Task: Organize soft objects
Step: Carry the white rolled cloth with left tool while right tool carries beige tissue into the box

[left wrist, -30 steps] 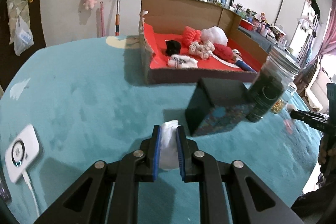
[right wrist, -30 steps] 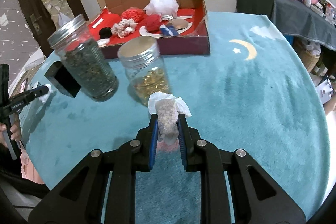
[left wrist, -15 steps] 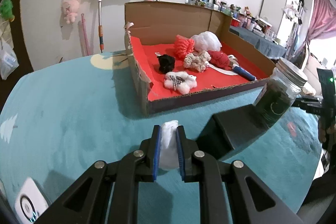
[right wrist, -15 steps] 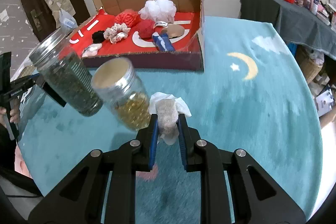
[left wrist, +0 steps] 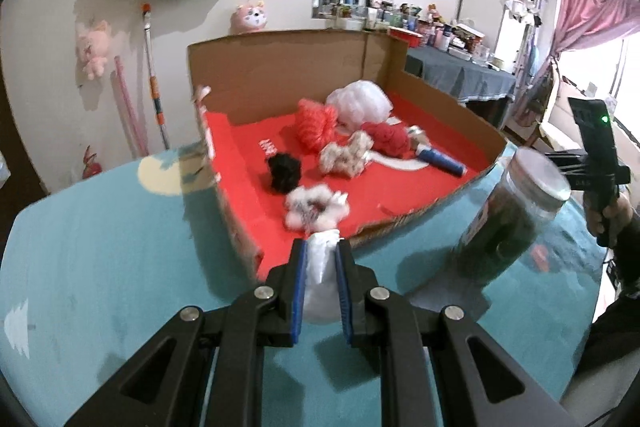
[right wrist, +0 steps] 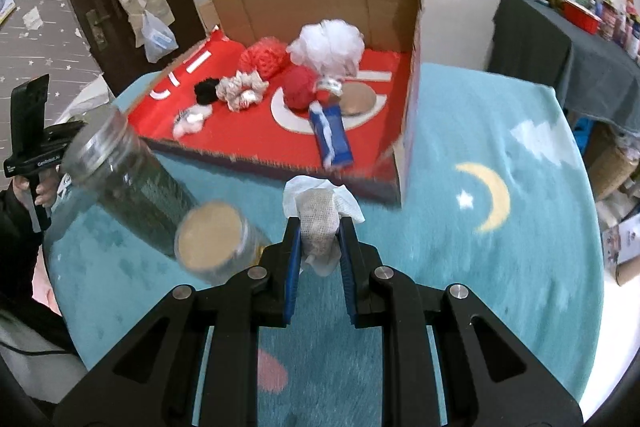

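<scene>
My left gripper (left wrist: 321, 247) is shut on a white soft wad (left wrist: 320, 283), held above the teal cloth just in front of the near wall of the cardboard box (left wrist: 280, 67). My right gripper (right wrist: 319, 225) is shut on a beige mesh pouch wrapped in white tissue (right wrist: 318, 215), a short way before the box's front edge (right wrist: 280, 163). On the box's red floor lie a white mesh puff (right wrist: 328, 45), a red puff (right wrist: 264, 57), a red ball (right wrist: 298, 87), a black scrunchie (left wrist: 284, 173), a beige scrunchie (left wrist: 346, 155) and a white fluffy scrunchie (left wrist: 316, 205).
A tall jar of dark green stuff (right wrist: 128, 183) and a smaller jar with a tan lid (right wrist: 212, 243) stand on the teal cloth (right wrist: 500, 267) left of my right gripper. A blue packet (right wrist: 332, 135) lies in the box. A dark-clothed side table (right wrist: 568, 43) stands at the right.
Both grippers have moved toward the box and risen a little, each keeping its hold. The box now looms larger, and the black block and the white device have left the left wrist view.
</scene>
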{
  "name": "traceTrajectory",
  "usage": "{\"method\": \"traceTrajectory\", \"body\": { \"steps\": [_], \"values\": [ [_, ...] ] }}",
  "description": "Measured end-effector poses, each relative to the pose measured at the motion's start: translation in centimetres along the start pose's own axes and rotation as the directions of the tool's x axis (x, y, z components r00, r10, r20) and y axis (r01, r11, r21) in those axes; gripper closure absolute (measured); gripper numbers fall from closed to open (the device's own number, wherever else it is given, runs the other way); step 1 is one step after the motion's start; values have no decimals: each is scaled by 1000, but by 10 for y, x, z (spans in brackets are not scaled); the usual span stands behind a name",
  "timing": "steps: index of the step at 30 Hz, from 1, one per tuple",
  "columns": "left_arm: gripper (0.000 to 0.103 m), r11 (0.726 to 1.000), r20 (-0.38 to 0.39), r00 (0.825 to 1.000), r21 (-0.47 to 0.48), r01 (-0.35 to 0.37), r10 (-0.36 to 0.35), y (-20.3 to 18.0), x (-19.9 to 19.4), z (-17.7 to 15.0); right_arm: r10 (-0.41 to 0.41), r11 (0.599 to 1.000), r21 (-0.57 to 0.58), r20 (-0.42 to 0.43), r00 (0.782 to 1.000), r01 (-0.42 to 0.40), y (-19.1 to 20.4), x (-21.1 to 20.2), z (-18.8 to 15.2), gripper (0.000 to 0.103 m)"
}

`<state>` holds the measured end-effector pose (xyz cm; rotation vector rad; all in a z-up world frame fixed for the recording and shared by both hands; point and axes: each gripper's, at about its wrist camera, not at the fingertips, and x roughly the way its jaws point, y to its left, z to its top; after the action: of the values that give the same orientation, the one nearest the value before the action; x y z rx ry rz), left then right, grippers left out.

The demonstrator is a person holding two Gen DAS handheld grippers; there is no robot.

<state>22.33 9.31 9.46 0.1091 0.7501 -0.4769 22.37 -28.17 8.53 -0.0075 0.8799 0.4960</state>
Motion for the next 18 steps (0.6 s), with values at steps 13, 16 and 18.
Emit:
{"method": "traceTrajectory", "body": {
  "steps": [13,16,18],
  "values": [
    [88,989,-102,989,98,115,-105,-39,62,74,111,988,-101,-73,991,-118,22,42,71,86],
    [88,987,-164,979,92,133,-117,-45,84,83,122,984,-117,-123,985,-137,29,60,82,86],
    [88,985,-194,973,95,143,-122,-52,95,87,117,981,-137,-156,981,-139,34,72,87,86]
  ]
}}
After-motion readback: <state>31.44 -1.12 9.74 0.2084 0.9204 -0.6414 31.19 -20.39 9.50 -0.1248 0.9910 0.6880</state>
